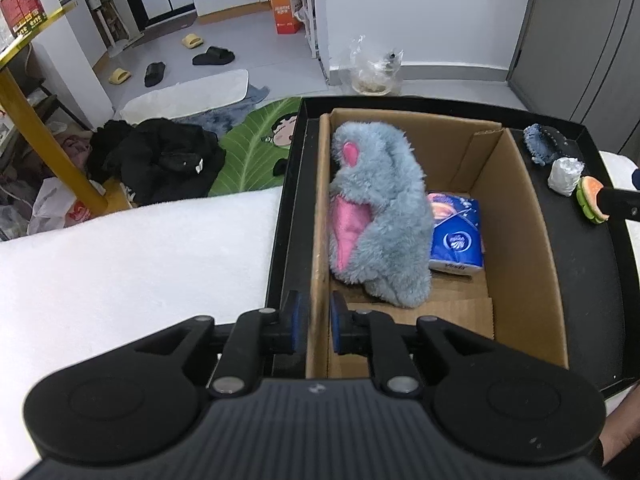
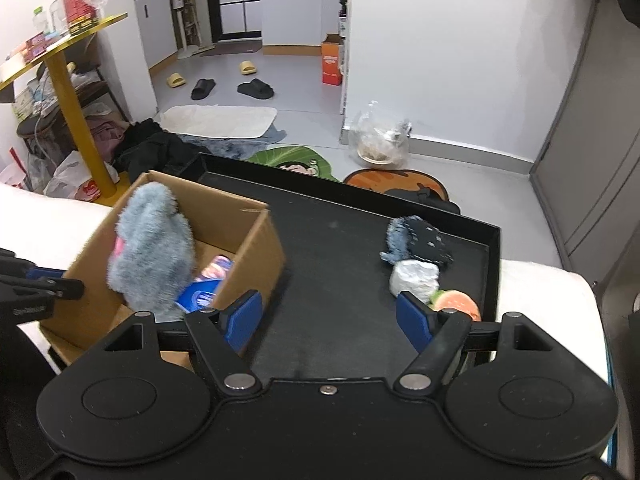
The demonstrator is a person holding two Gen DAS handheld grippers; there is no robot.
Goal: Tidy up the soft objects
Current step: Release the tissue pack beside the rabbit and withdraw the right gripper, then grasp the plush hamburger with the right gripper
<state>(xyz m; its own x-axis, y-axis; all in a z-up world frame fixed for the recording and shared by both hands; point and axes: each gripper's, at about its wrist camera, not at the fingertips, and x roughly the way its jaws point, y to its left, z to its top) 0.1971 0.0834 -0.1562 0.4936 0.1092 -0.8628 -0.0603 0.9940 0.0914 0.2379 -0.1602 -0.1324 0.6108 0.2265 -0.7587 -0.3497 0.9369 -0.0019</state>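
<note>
A cardboard box (image 1: 520,240) stands in a black tray (image 1: 592,264). Inside it a grey and pink plush toy (image 1: 380,216) stands upright beside a blue tissue pack (image 1: 456,236). My left gripper (image 1: 318,326) is shut on the box's left wall. My right gripper (image 2: 328,316) is open and empty above the tray floor (image 2: 332,248), to the right of the box (image 2: 248,252). On the tray's right side lie a blue denim soft item (image 2: 416,240), a white wad (image 2: 414,278) and a burger toy (image 2: 458,302), just beyond my right fingertip (image 2: 412,318).
The tray rests on a white padded surface (image 1: 132,264). Beyond it the floor holds black clothes (image 1: 160,156), a green leaf mat (image 1: 256,148), slippers and a plastic bag (image 2: 380,140). A yellow table leg (image 1: 44,144) stands at left.
</note>
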